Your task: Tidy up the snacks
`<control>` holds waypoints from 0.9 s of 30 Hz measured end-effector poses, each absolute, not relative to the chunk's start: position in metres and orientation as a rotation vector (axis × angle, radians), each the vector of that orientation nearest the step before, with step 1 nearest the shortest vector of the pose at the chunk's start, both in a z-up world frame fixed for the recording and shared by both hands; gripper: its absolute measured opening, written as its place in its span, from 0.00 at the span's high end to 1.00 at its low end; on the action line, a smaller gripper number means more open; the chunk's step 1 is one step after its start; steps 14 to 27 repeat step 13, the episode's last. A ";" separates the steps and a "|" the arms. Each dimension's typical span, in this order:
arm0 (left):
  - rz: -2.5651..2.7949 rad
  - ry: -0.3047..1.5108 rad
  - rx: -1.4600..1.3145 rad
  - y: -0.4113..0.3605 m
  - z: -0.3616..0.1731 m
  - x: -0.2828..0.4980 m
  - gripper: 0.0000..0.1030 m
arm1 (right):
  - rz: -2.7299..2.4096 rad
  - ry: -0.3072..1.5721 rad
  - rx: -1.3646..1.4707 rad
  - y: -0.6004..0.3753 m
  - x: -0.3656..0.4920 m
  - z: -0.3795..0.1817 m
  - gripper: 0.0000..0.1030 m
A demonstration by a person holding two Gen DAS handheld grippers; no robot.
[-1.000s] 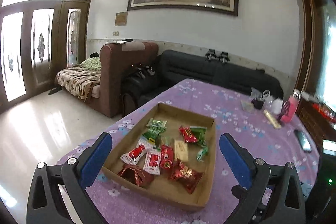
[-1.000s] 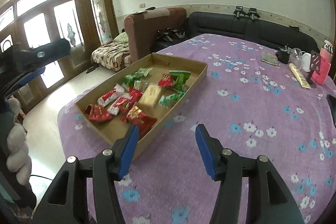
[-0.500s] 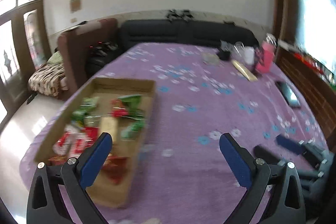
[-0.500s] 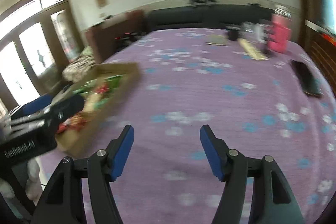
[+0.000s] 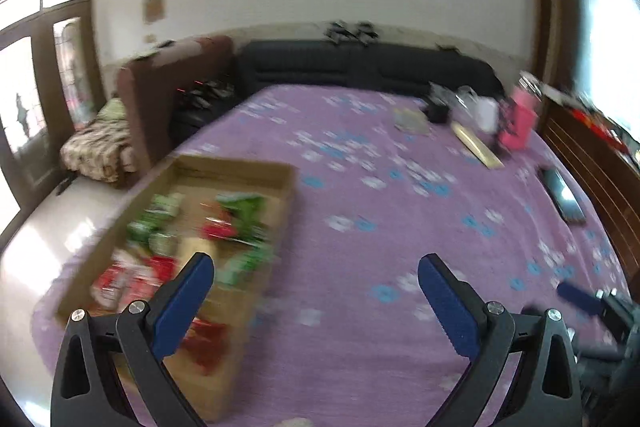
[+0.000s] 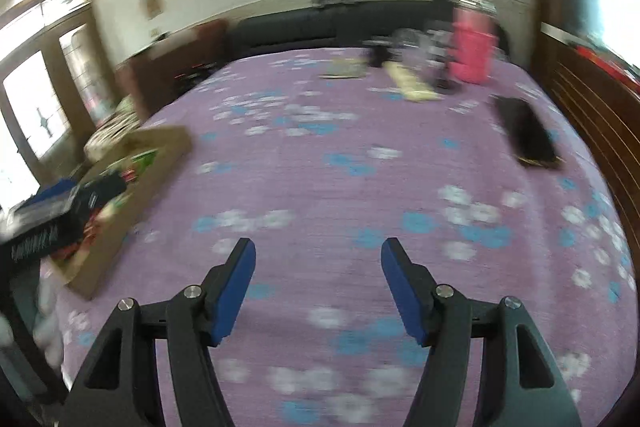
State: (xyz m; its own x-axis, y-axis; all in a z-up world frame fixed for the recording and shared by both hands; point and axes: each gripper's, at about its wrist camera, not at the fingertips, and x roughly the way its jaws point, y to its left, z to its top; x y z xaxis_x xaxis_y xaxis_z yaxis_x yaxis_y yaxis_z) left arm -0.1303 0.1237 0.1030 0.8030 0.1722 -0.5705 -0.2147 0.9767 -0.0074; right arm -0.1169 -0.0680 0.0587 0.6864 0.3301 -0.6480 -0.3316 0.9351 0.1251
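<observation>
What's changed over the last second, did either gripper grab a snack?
No. Both views swung right: the cardboard tray slid from centre to the left. The left gripper and right gripper hold nothing, jaws open. The snacks stay in the tray.

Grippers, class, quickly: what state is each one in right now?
Left gripper: open, holding nothing.
Right gripper: open, nothing between its fingers.

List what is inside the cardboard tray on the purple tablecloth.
The cardboard tray holds loose snack packets: green packets toward its far end, red packets nearer the camera. The left gripper finger covers part of the near contents, and blur hides labels and exact count.
</observation>
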 end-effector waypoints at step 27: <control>0.436 0.492 -0.140 0.236 0.126 -0.192 0.00 | 0.685 0.734 -0.106 0.097 -0.140 0.067 0.37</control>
